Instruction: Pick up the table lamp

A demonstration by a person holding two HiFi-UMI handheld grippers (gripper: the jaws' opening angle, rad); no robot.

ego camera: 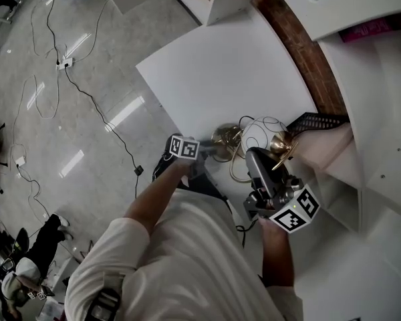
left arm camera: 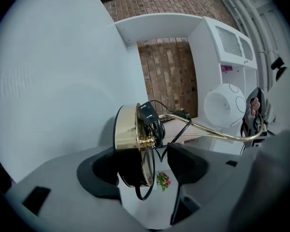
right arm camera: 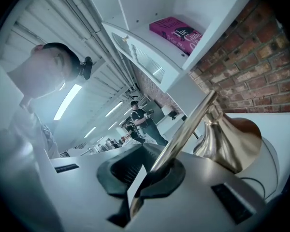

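At the near edge of the white table point(ego camera: 220, 72), just right of centre in the head view, the table lamp point(ego camera: 262, 136) is tipped sideways between the two grippers. Lower middle of its own view, the right gripper point(right arm camera: 147, 175) has its jaws pinched tight on the brass stem point(right arm camera: 191, 122). The left gripper point(left arm camera: 152, 170) has its jaws spread around the round brass base point(left arm camera: 128, 132), which stands on edge against the frame-left jaw, with a gap to the other.

Person: white short-sleeved shirt point(ego camera: 180, 259); sleeve hem at 7 o'clock in head view. Left claw point(left arm camera: 157, 166): pale grey moulded shell, matt black pads point(left arm camera: 186, 163), marker cube point(ego camera: 184, 147) with black-and-white squares. Right claw point(right arm camera: 150, 173): same grey shell, black ribbed pads; its marker cube point(ego camera: 295, 210) at 4 o'clock, head view. Small dark rectangular insets on each shell.
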